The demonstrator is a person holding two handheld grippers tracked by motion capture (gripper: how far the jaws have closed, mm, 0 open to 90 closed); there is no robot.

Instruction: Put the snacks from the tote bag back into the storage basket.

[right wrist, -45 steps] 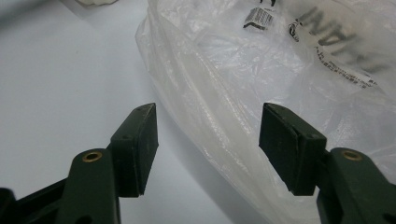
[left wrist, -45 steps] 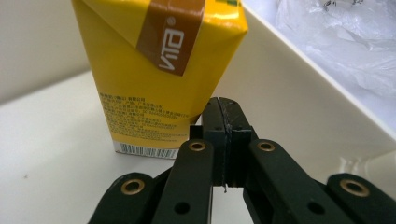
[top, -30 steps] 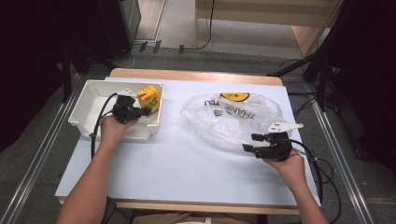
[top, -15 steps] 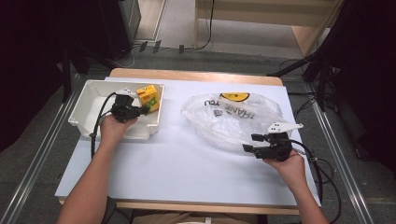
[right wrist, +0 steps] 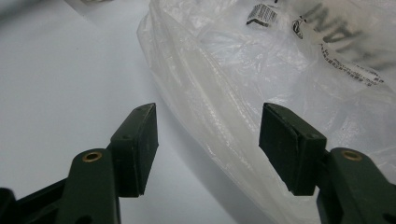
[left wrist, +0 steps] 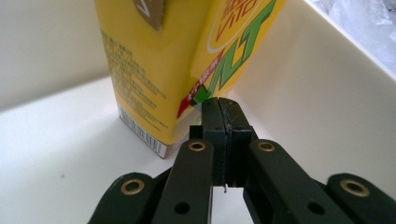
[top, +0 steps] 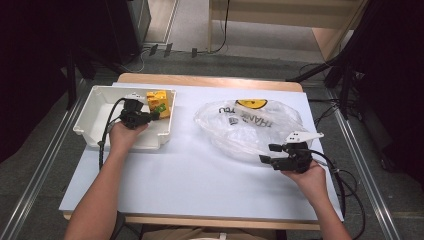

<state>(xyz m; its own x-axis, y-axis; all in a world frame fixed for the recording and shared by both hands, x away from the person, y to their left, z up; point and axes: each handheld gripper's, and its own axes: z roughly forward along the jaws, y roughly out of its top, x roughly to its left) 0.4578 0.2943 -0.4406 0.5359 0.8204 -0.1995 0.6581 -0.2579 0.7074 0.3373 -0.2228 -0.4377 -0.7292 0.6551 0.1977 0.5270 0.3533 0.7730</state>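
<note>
A yellow drink carton (top: 159, 100) with green and red print stands in the far right corner of a white bin (top: 95, 107). My left gripper (top: 155, 114) reaches into the bin, and its jaws are shut with nothing between them. In the left gripper view its tips (left wrist: 223, 109) touch the lower corner of the carton (left wrist: 154, 70). A crumpled clear plastic bag (top: 250, 125) with black lettering lies on the right half of the table. My right gripper (top: 267, 154) stands open at the bag's near edge. In the right gripper view the bag (right wrist: 280, 60) runs between the spread jaws (right wrist: 208, 112).
The white tabletop (top: 200, 175) spreads between the bin and the bag and towards the near edge. Cables trail from both grippers. A wooden strip (top: 210, 80) borders the far side, with dark floor and furniture beyond.
</note>
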